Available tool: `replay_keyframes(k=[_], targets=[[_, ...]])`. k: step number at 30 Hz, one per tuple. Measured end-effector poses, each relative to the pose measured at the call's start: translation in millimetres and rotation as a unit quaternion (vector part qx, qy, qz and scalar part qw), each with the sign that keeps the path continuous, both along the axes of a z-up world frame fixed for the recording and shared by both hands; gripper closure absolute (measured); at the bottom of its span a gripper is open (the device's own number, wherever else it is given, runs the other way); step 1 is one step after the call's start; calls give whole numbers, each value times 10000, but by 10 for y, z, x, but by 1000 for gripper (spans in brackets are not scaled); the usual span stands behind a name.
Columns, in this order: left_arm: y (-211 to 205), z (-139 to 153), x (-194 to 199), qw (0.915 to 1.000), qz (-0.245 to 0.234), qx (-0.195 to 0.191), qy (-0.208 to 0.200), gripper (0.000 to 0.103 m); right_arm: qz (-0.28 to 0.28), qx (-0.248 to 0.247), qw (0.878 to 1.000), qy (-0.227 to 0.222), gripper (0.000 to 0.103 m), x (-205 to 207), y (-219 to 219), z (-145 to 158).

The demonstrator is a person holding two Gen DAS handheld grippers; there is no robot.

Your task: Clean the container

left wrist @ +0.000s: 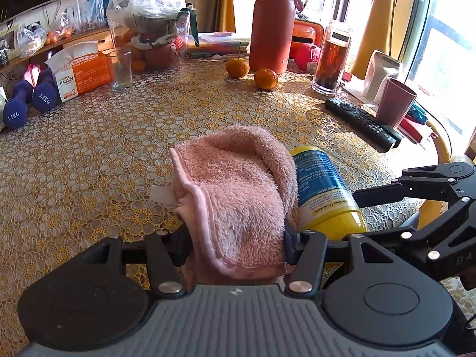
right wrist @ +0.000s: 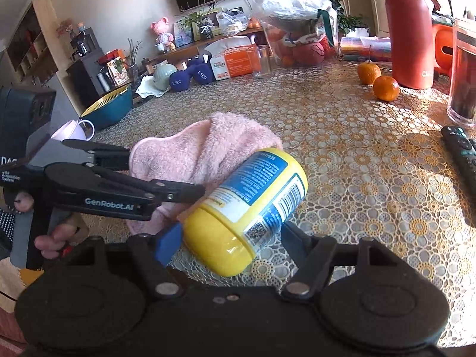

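A yellow container (right wrist: 247,205) with a blue label is tilted above the table, and my right gripper (right wrist: 229,238) is shut on its lower body. A pink fluffy cloth (left wrist: 235,196) is bunched between the fingers of my left gripper (left wrist: 238,244), which is shut on it. The cloth presses against the left side of the container (left wrist: 324,190). From the right wrist view the cloth (right wrist: 190,157) lies behind the container, with the left gripper (right wrist: 166,178) reaching in from the left. The right gripper's arm (left wrist: 416,190) enters the left wrist view from the right.
The round table (left wrist: 89,163) has a gold lace cover. On it stand two oranges (left wrist: 253,73), a red flask (left wrist: 270,26), a dark-filled jar (left wrist: 330,59), a remote (left wrist: 363,122), a pink cup (left wrist: 392,101), an empty glass (left wrist: 120,68), a tissue pack (left wrist: 80,71) and blue dumbbells (left wrist: 29,98).
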State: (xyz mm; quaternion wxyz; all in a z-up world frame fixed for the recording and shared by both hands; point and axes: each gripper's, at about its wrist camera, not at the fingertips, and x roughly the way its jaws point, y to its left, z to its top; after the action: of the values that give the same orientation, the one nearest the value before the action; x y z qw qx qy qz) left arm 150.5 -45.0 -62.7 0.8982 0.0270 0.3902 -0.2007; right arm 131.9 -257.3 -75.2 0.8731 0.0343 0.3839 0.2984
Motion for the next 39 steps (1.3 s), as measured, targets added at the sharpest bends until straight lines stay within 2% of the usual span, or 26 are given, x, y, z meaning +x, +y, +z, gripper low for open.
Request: replay_keyframes(k=[5,8,13,18,25,27,30,35,39], targets=[[-30,129,-110,9997,-183,-145,-84,47,-35,-82,9999,-109,32,-33,-123,30],[-131,244,-133,9983,-457,-327,-140,47,-127,-127,9997,-137,32,-40,-191,49],[-485,258,-75,9956,-915,-72,-210,47,-119,-215,9994,-223,33,-71,-206,52],[-413,176,97,9973,-683,-281,-24,47,-125,-215,9994,-259,34,-83,-226,55],[-244,-16,229,9995,-271,16,172,47,-137,-157,9996,-177,35,-50,-185,69],[-241,-100,227,9993,-268,62,245,47,-247,21,9997,-92,35,-16,-191,87],[-256,-121,180,9995,-276,91,145,47,-546,192,9982,136,35,69,-171,93],[-155,-75,116,9998,-166,-24,113,47,-908,103,9947,471,36,217,-76,19],[2,-29,63,9998,-35,-177,109,47,-1087,146,9924,555,40,261,-27,15]])
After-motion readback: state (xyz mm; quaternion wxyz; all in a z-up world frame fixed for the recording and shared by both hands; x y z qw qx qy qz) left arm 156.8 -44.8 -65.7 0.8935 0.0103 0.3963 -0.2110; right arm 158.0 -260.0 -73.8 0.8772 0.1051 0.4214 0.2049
